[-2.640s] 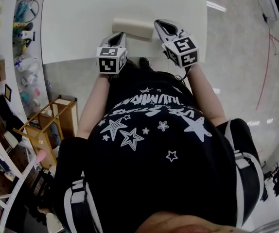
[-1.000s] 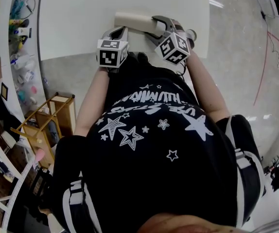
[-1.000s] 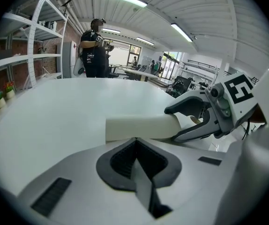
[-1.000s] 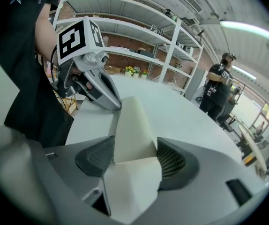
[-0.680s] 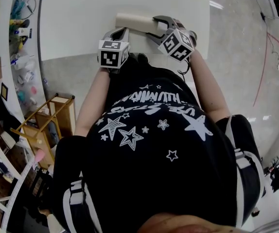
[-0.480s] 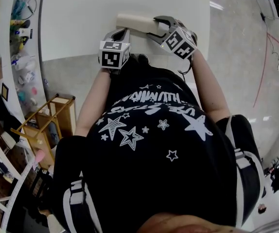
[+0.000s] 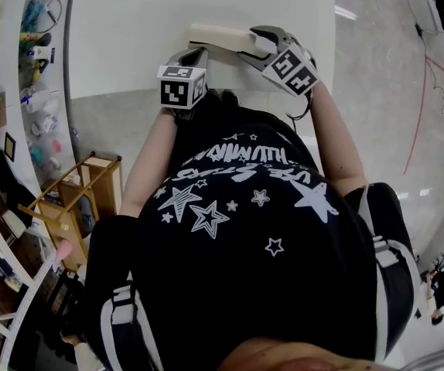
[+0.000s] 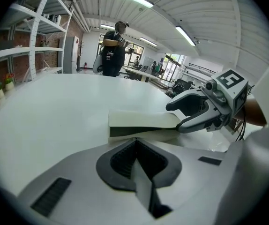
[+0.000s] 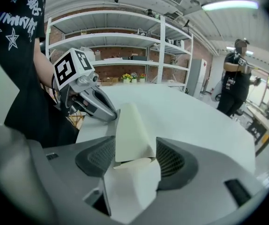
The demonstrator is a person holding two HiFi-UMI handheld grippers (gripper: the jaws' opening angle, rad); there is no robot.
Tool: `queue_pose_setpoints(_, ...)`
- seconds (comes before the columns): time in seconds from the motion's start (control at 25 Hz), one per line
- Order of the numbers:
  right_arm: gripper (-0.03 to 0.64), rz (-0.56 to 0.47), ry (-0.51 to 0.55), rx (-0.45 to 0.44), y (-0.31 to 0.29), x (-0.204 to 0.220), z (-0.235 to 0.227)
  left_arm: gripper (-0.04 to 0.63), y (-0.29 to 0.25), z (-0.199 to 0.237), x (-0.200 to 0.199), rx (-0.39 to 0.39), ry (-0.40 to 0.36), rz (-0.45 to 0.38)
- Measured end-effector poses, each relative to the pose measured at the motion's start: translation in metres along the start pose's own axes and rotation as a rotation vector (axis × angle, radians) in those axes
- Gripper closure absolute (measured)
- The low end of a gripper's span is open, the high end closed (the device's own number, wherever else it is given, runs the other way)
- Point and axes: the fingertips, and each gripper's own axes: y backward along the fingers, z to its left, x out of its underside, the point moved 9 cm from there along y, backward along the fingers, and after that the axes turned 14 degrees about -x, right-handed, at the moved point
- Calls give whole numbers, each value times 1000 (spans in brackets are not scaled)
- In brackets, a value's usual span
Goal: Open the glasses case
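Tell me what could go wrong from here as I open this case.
1. The right gripper pinches only one end of the glasses case lid; it may slip and the lid snap shut.
2. The left gripper is shut and only touches the case's side with its tip, so the base might slide or lift with the lid.
3. The case lies fairly near the table edge; a hard pull could drag it off.

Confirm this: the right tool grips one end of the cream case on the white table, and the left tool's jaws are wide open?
Not quite. The left gripper view shows the left tool with jaws shut together. The right tool does grip one end of the case on the table.
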Motion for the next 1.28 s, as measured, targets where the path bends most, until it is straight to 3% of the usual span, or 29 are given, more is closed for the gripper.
queue_pose_setpoints(0.56, 336, -148, -110, 88, 26, -5, -26, 584, -1, 0, -7, -17, -11, -27)
queue_pose_setpoints(0.84, 336, -146, -144, 109, 26, 1, -46, 584, -2, -2, -10, -17, -8, -10)
queue_pose_setpoints(1.28, 336, -274, -359, 57, 26, 18, -65, 584, -1, -7, -13, -50, -2, 0)
